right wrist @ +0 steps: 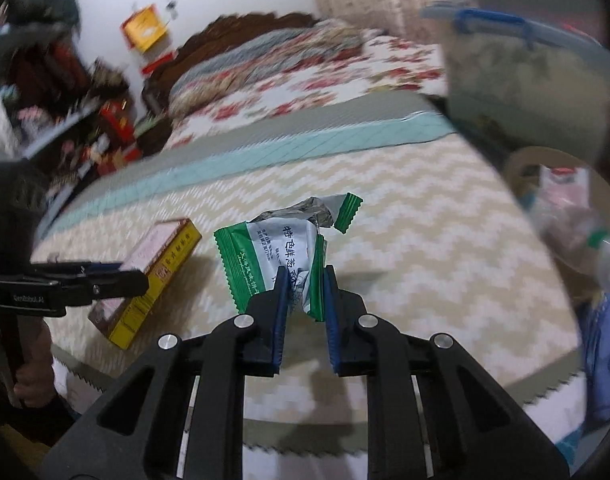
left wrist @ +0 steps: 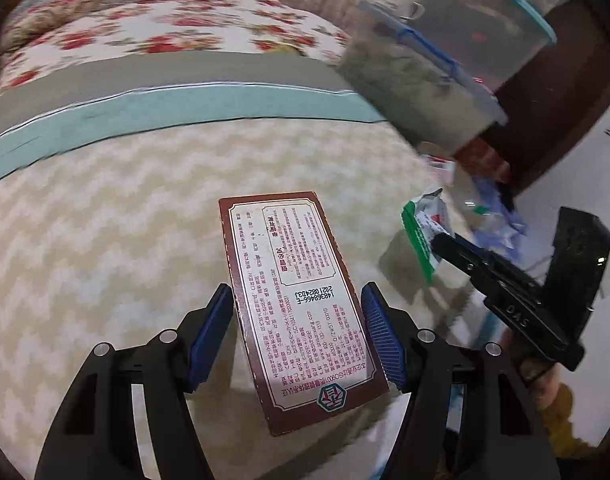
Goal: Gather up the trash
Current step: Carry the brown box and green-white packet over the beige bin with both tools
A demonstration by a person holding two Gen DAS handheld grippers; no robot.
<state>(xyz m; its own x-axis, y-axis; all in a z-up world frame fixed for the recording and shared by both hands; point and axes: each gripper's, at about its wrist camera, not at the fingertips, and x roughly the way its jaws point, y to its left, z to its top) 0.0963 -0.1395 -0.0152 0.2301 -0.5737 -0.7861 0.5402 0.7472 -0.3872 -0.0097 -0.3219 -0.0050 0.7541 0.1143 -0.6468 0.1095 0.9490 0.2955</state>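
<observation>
Left tongs [left wrist: 299,330] pinching a flat brown-bordered box [left wrist: 301,304] by its long edges, blue pads [left wrist: 211,332] pressed against both sides, box lifted above the bed [left wrist: 117,216] with its zigzag cover. Near end of the box cut off from clear view behind the tong arms; print on its face too small to read. Same box seen edge-on from the right wrist camera, yellow side showing, far end hidden by the left tongs.

Right tongs [right wrist: 305,300] nearly pressed together on a green-and-white wrapper [right wrist: 281,248], torn top crumpled (foil inside showing), lower part hidden between the pads. Hand [right wrist: 31,372] on the left handle only partly visible.

Clear plastic tub [left wrist: 445,68] with blue clips at the bed's far corner, blurred. Pile of bags [right wrist: 573,216] beyond the bed's right edge, too smeared to make out.
</observation>
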